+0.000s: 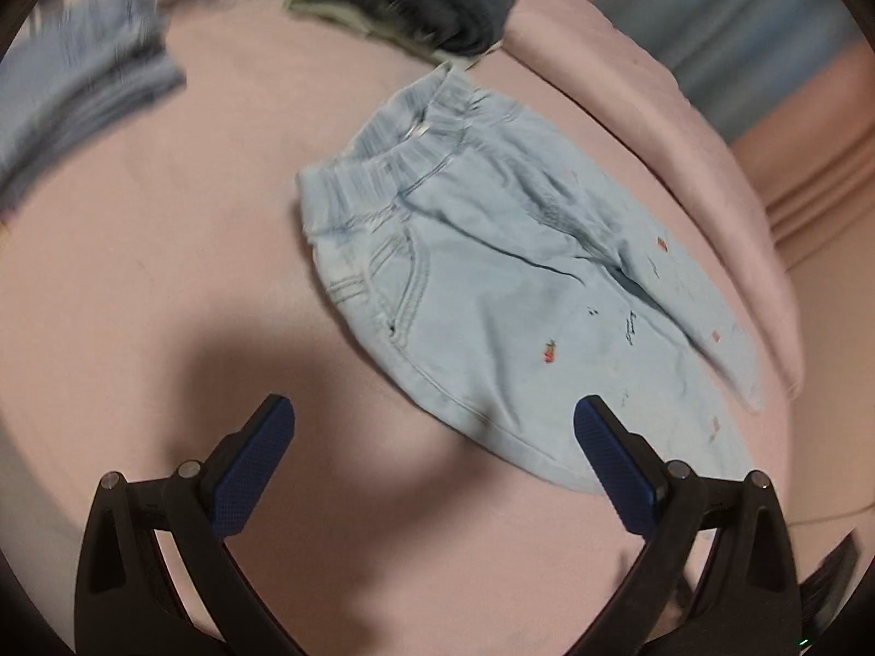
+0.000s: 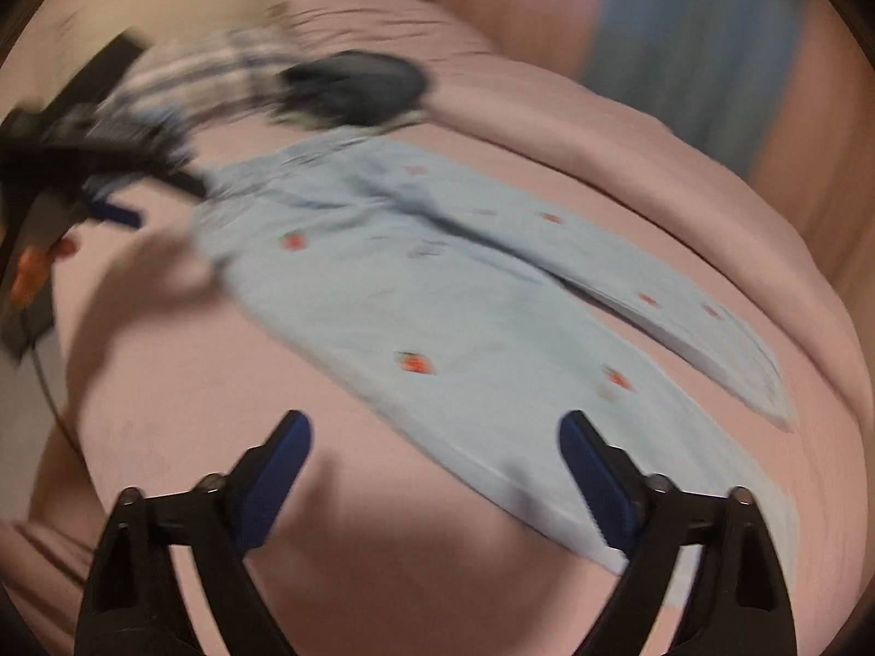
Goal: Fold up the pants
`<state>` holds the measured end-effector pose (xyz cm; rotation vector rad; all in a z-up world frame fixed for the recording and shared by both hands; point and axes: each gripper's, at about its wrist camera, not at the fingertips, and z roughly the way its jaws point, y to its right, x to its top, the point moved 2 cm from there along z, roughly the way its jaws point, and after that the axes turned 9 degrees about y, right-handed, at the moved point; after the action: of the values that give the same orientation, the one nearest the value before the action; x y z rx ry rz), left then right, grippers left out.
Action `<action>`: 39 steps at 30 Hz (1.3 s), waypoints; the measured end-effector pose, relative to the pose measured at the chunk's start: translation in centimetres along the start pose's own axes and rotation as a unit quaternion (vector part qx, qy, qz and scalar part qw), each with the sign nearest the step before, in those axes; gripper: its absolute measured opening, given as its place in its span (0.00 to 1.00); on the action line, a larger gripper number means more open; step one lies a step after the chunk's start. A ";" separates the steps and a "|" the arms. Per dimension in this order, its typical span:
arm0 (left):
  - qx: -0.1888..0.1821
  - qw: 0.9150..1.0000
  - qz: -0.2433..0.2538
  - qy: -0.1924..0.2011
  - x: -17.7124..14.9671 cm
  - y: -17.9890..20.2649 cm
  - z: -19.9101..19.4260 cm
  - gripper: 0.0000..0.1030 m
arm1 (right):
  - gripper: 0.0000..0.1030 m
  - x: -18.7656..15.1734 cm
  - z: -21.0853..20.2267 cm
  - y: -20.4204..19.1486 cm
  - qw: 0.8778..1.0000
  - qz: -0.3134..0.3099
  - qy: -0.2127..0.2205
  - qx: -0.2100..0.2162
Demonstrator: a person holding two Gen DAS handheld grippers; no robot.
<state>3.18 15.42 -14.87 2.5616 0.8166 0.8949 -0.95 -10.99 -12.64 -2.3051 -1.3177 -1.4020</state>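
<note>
Small light-blue denim pants [image 1: 492, 284] with an elastic waistband and tiny red embroidered marks lie spread on a pink bed sheet [image 1: 164, 273]. In the right wrist view the pants [image 2: 415, 295] stretch from waist at upper left to leg ends at lower right, legs slightly apart. My left gripper [image 1: 435, 437] is open and empty, hovering above the near hip edge. My right gripper [image 2: 435, 448] is open and empty, above the near leg's edge. The left gripper also shows in the right wrist view [image 2: 109, 202], blurred, near the waistband.
A dark garment [image 1: 415, 0] lies just beyond the waistband. Folded blue denim [image 1: 82, 87] sits at the far left, with striped cloth [image 2: 202, 76] behind. A raised pink fold of bedding [image 1: 683, 153] runs along the right. A cable [image 2: 49, 382] hangs at the left.
</note>
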 end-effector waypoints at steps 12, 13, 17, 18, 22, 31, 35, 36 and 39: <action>-0.018 0.997 -0.080 0.011 2.9 -2.5 3.6 0.11 | 0.14 1.1 6.7 -4.3 0.982 -0.182 -0.011 -0.050; -0.024 0.997 -0.078 0.014 2.9 -2.6 3.3 0.11 | 0.10 1.4 6.7 -4.2 0.984 -0.171 -0.012 -0.045; -0.015 0.999 -0.033 0.038 2.4 -3.0 0.9 0.10 | 0.05 2.1 4.7 -3.8 0.993 -0.120 -0.016 -0.008; -0.013 0.999 -0.025 0.044 2.5 -3.4 0.7 0.12 | 0.05 1.8 4.1 -4.2 0.993 -0.115 -0.017 0.001; 0.019 1.000 0.014 0.010 2.3 -4.2 1.7 0.19 | 0.06 0.6 5.7 -4.6 0.993 -0.110 -0.046 0.029; 0.018 0.983 0.167 0.071 3.6 1.7 0.1 0.57 | 0.46 3.0 3.5 1.1 0.997 0.041 -0.023 0.058; 0.067 0.970 0.236 -0.007 2.1 2.4 5.8 0.53 | 0.46 0.0 7.1 2.0 0.989 0.088 -0.112 0.050; 0.065 0.968 0.242 -0.016 1.4 1.9 6.2 0.53 | 0.46 -0.4 7.0 1.9 0.989 0.086 -0.110 0.053; 0.046 0.962 0.269 -0.015 0.2 0.9 4.8 0.53 | 0.46 -1.3 6.1 2.3 0.982 0.111 -0.125 0.083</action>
<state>6.76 14.33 -17.99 2.9267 0.1399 0.9747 4.49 -10.05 -16.34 -2.4806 -1.1416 -0.9248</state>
